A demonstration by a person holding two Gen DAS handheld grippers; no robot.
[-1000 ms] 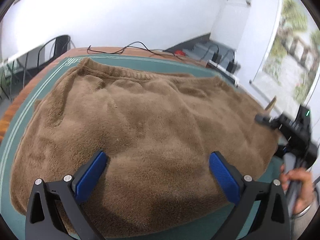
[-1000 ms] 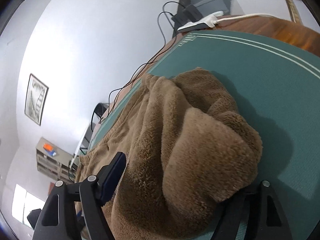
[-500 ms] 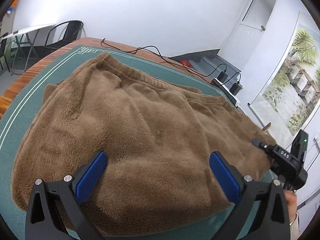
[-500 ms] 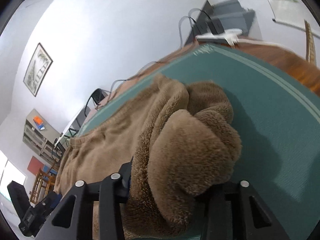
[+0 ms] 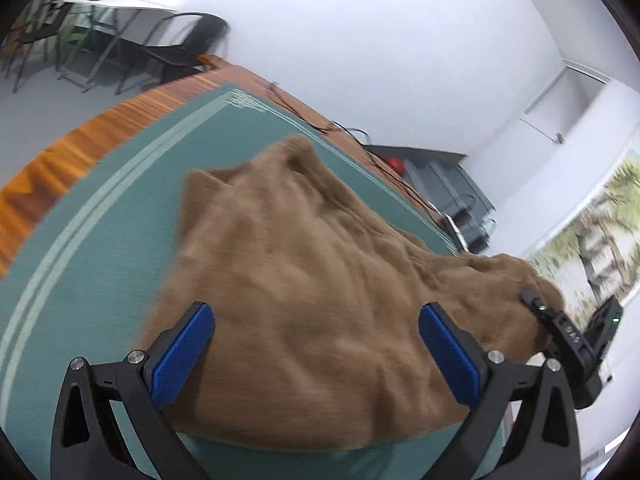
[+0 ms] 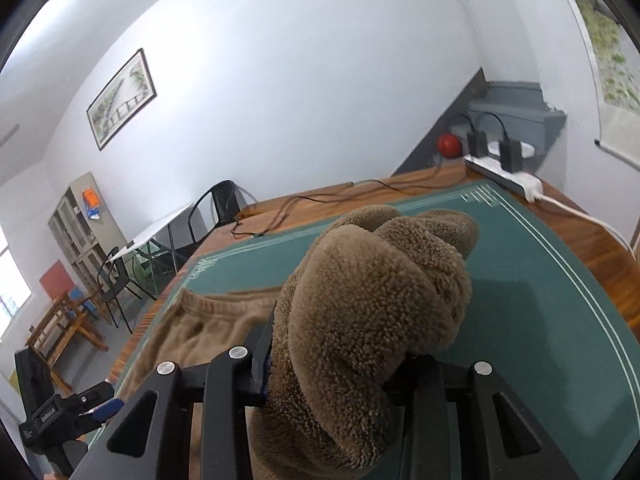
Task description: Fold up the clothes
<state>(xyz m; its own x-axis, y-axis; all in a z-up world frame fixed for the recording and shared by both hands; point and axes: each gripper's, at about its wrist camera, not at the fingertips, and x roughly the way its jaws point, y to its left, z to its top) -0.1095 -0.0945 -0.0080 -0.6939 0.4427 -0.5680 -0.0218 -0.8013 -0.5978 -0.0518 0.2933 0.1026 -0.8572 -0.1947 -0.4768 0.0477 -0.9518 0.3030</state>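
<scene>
A brown fleece garment [image 5: 304, 280] lies on the green mat [image 5: 100, 216], its right side pulled up off the mat. My left gripper [image 5: 316, 356] hovers open over the garment's near edge, and its blue pads [image 5: 182, 354] straddle the cloth without touching it. In the left wrist view my right gripper [image 5: 568, 336] is at the garment's raised right corner. In the right wrist view my right gripper [image 6: 336, 364] is shut on a thick bunch of the brown fleece [image 6: 380, 300], which hides its fingertips. My left gripper [image 6: 68, 412] shows small at the lower left.
The mat covers a wooden table [image 6: 592, 240]. Black cables [image 6: 312, 200] and a white power strip [image 6: 512, 176] with plugged adapters lie along its far edge. Chairs [image 6: 224, 200] and a folding table stand beyond the table; a red ball [image 6: 448, 144] sits by the wall.
My right gripper has closed on the bunched fleece and lifted it higher. The garment's left part has been drawn in across the mat, baring more green. My left gripper stays open.
</scene>
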